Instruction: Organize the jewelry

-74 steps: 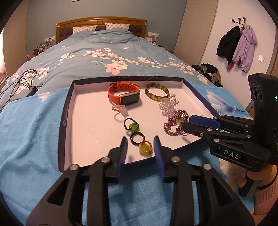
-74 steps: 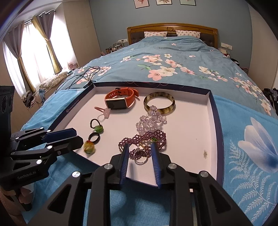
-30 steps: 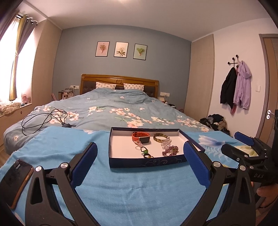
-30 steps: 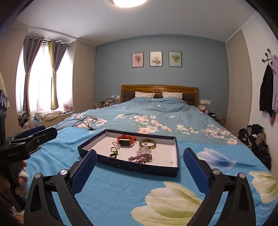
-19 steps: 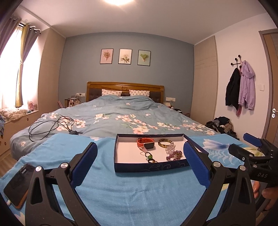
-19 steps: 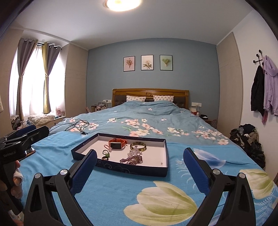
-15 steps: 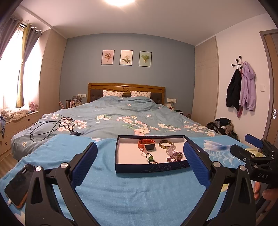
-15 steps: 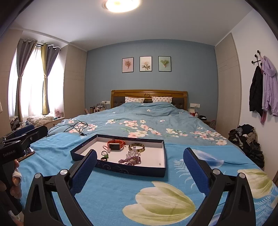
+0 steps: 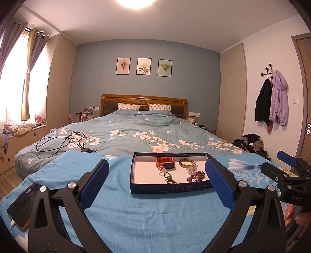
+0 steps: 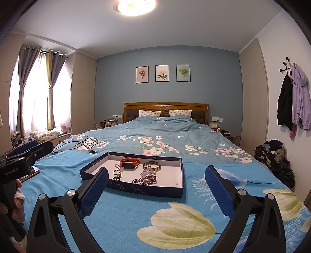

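Jewelry tray [image 9: 171,188] sits on blue blanket [image 9: 155,214], 12 o'clock of both grippers, well apart from them. Inside: orange watch [image 9: 165,163], bangle [image 9: 186,162], purple beads [image 9: 196,176], rings. Left gripper [image 9: 157,184] spread wide, empty. Right gripper [image 10: 156,191] likewise. Phone [image 9: 22,204] at 9 o'clock.

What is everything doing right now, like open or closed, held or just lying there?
Left tongs: open wide, holding nothing.
Right tongs: open wide, holding nothing.
Tray: lidless, flat on the bed.
Orange watch: strap looped, lying in the tray.
Bangle: lying flat in the tray.
Purple bead bracelet: heaped in the tray.
Phone: screen dark, cable plugged in.
Ceiling light: on.
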{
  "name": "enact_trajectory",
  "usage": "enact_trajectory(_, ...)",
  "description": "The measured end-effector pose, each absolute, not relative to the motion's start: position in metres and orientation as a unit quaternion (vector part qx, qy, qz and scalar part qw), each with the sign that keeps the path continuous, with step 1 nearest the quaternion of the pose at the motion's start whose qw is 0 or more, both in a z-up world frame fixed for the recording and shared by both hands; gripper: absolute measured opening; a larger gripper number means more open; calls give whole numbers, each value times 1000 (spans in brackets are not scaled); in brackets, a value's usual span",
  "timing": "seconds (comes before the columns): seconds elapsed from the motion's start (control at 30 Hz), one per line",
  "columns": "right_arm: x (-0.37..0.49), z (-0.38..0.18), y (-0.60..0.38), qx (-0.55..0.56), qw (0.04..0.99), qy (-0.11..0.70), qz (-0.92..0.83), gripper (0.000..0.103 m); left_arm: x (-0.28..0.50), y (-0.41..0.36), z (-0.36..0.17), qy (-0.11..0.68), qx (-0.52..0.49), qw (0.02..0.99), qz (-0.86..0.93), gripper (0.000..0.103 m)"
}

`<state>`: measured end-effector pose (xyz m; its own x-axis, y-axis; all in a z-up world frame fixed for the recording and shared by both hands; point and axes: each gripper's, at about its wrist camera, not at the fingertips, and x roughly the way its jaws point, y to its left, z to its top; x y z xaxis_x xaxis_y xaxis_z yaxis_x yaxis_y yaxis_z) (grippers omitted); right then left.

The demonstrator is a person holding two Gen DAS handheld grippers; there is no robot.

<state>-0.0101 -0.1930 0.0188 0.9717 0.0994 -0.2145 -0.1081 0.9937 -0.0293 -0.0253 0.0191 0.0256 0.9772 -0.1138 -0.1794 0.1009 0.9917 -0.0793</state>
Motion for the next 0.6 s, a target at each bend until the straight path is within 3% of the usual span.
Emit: enact_trajectory(0.6, -11, 20, -191, -21, 993, 106, 47, 96, -26, 21, 23, 91, -43, 994, -51, 97)
